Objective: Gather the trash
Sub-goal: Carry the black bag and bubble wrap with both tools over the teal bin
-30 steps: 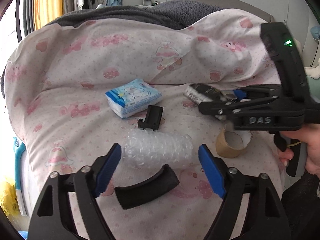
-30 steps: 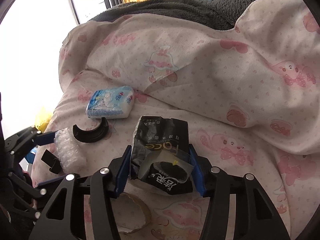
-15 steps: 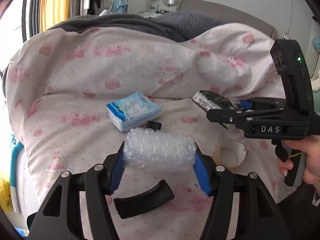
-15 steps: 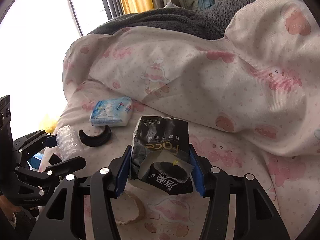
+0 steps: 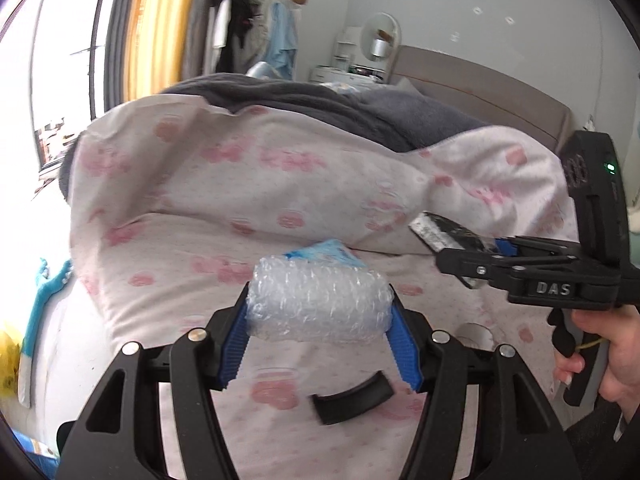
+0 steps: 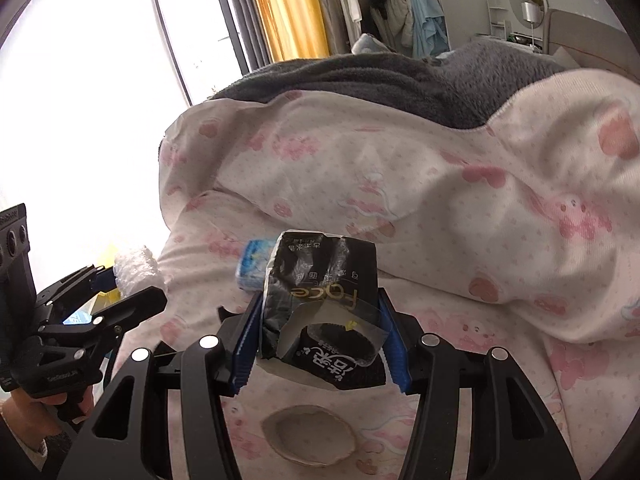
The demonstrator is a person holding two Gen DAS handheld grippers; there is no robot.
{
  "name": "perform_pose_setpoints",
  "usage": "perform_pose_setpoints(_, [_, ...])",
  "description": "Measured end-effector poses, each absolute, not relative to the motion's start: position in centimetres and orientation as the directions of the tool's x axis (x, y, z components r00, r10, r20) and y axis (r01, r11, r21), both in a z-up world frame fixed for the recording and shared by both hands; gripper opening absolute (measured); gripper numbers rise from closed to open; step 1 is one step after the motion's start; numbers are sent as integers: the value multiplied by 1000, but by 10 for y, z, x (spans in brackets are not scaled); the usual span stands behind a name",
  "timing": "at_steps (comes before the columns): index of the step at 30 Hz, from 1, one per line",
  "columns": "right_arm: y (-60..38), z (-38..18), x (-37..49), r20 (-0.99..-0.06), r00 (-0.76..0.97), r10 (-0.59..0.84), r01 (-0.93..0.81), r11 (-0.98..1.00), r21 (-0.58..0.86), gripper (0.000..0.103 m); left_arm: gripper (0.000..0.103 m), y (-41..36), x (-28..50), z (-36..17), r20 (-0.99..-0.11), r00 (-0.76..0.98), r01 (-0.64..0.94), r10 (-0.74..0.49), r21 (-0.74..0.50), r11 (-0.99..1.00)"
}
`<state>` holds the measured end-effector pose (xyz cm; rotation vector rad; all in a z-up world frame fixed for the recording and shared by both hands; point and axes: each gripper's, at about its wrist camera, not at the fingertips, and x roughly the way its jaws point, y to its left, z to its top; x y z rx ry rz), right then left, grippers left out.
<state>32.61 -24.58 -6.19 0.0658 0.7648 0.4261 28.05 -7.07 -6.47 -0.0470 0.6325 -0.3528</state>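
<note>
My left gripper (image 5: 319,316) is shut on a roll of clear bubble wrap (image 5: 318,304), held crosswise above the pink-patterned bed cover (image 5: 200,208). My right gripper (image 6: 320,320) is shut on a crumpled black wrapper (image 6: 320,304) with white lettering, also lifted off the bed. In the left wrist view the right gripper (image 5: 496,250) reaches in from the right with the black wrapper (image 5: 440,232) in its jaws. The right wrist view shows the left gripper (image 6: 120,284) at the left edge with the bubble wrap (image 6: 136,268).
A blue and white tissue pack (image 5: 320,254) lies behind the bubble wrap. A curved black plastic piece (image 5: 352,398) and a cardboard tube ring (image 6: 308,432) lie on the cover. A grey blanket (image 5: 320,108) and a headboard (image 5: 480,80) are farther back. A window is at the left.
The left jaws closed on the bubble wrap and lifted it off the bed. The right gripper rose with the black wrapper. Both views now tilt up toward the room.
</note>
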Motion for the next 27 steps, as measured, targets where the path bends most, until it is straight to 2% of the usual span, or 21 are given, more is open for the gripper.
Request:
perform_pose_setpoints(8, [-210,-49,326,-640,635,434,-400,893,207,55,64,-24,279,-64,-598,768,162,-232,-168,972])
perform_pose_setpoints(14, [-176,-43,323,-627,626,464,-438,874,209,55,64,6,276,-70,-641,755,80,-136,-116,990])
perform_pose_setpoints(27, [-92,-35,312,-614,589,525,-537,822,189,55,64,86,262,-101,-757,650,-77,-57,-140,987])
